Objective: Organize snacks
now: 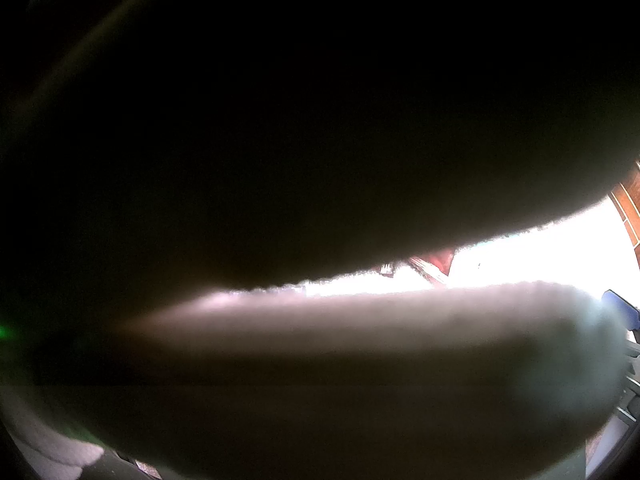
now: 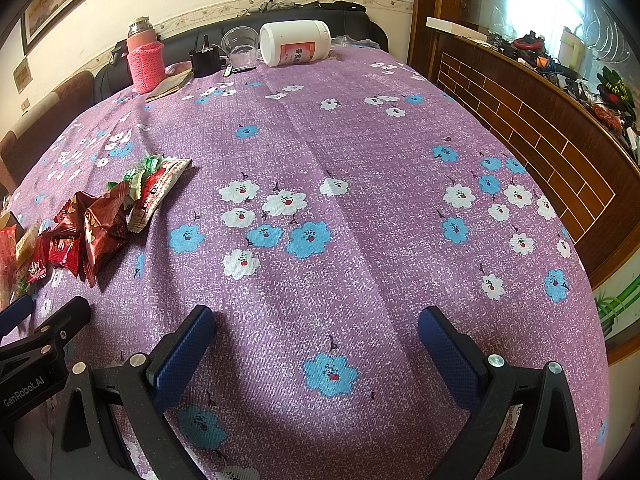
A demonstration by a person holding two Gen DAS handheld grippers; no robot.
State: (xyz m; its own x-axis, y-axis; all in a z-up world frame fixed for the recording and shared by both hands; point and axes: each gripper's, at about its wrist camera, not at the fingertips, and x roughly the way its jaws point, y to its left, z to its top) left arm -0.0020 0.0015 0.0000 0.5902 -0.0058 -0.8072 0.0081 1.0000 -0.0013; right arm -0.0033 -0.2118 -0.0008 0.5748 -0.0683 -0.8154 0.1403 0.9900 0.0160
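Snack packets: lying in a loose heap at the desk's left edge, dark red wrappers nearest, green-and-white candies behind.
Red-and-white packet: lying flat, long axis running from near-left to far-right.
Left gripper: showing at the far left beside the heap; its own camera is blocked dark, so I cannot tell how its jaws are standing.
Right gripper: hovering over the purple floral desk, jaws standing wide apart, holding nothing.
White jar: lying on its side at the far edge.

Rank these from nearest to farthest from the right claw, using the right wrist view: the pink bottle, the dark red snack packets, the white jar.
1. Dark red snack packets, left of the right claw, near edge.
2. Pink bottle, far left.
3. White jar, lying on its side at the far end, centre.
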